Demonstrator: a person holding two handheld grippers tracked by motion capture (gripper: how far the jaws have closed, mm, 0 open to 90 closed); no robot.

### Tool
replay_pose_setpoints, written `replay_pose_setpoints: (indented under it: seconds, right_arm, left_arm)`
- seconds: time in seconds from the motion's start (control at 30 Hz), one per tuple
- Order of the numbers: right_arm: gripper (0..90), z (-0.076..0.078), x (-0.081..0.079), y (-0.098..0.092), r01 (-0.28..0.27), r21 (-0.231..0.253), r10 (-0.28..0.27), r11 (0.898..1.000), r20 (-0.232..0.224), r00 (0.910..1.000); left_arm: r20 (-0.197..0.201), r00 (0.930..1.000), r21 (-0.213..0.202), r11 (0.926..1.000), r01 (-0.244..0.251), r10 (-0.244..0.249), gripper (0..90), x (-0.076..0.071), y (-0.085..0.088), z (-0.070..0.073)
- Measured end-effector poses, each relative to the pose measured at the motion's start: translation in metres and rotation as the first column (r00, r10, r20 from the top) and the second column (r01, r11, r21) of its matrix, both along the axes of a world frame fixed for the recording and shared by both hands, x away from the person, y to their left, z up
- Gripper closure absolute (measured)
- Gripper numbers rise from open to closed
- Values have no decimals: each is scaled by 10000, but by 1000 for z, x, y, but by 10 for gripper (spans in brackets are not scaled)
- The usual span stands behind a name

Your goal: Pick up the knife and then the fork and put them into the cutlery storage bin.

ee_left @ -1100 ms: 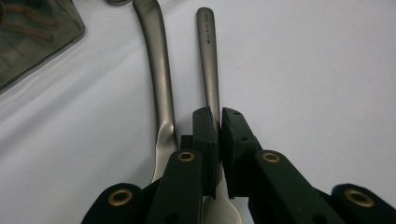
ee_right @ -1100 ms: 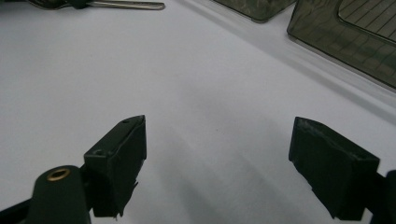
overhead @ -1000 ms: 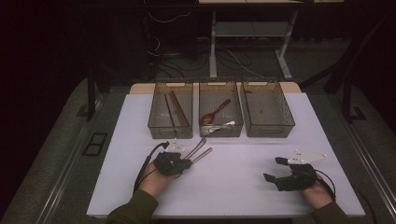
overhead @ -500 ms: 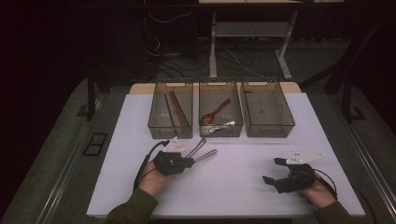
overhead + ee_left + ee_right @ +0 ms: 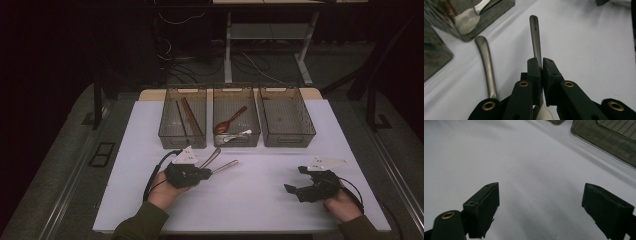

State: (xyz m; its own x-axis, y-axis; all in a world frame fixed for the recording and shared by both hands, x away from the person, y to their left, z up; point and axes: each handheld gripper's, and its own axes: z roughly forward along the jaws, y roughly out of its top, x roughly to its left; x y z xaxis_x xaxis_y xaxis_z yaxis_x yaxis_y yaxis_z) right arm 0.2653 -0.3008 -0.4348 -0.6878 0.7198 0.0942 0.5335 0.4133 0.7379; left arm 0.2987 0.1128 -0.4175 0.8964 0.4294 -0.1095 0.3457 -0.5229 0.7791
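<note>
On the white table (image 5: 260,200), just before the left bin (image 5: 182,125), the left gripper (image 5: 541,65) clamps a metal utensil handle (image 5: 535,37); a second metal utensil (image 5: 486,60) lies beside it. High view adds the wooden spoon (image 5: 231,120) in the middle bin (image 5: 236,117). Right gripper (image 5: 540,207): jaws wide, nothing between them.

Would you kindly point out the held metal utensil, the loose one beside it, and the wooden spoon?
Held utensil (image 5: 535,37): left gripper view, on its handle above the jaws.
Loose utensil (image 5: 487,60): left gripper view, on its handle's middle.
Wooden spoon (image 5: 223,127): high view, on its bowl, in the middle bin.
</note>
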Motion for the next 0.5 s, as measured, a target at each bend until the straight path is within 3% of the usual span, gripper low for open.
replay_pose_setpoints:
  seconds: [0.1,0.27,0.37,0.5]
  right_arm:
    - [142,1,-2,2,-321,580,327,9978,-96,9994]
    - [142,5,-4,5,-222,1211,200,9924,187,9996]
    - [142,8,-4,6,-79,1444,23,9895,390,9992]
    - [142,11,-4,9,-333,1593,260,9867,473,9985]
  left_arm:
    - [14,9997,-107,9996,250,-249,843,-2,-3,3]
    - [94,9976,-219,9974,681,-679,843,-5,-9,7]
    - [194,9945,-214,9944,1030,-1026,843,-7,-13,8]
    - [266,9897,-172,9899,1410,-1405,843,-9,-19,9]
